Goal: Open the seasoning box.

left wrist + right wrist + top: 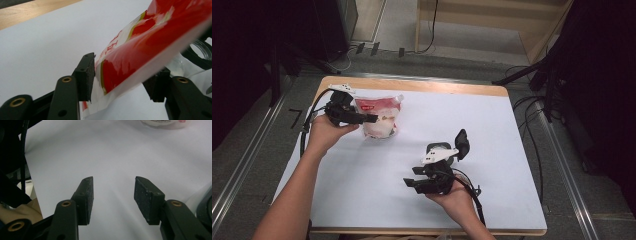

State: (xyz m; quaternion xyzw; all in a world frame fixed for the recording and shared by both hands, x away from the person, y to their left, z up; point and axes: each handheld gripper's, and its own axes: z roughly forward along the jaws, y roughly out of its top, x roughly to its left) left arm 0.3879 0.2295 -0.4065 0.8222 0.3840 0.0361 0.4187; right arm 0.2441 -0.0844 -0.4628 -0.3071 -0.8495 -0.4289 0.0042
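A white sheet covered the wooden tabletop (492, 91). Left tongs (122, 82) straddled the red pouch (150, 42), one pad touching; right tongs (113, 200), nearer the person than the pouch, gaped empty

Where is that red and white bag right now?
The red and white bag stands at the table's far left in the high view, between the left gripper's jaws.
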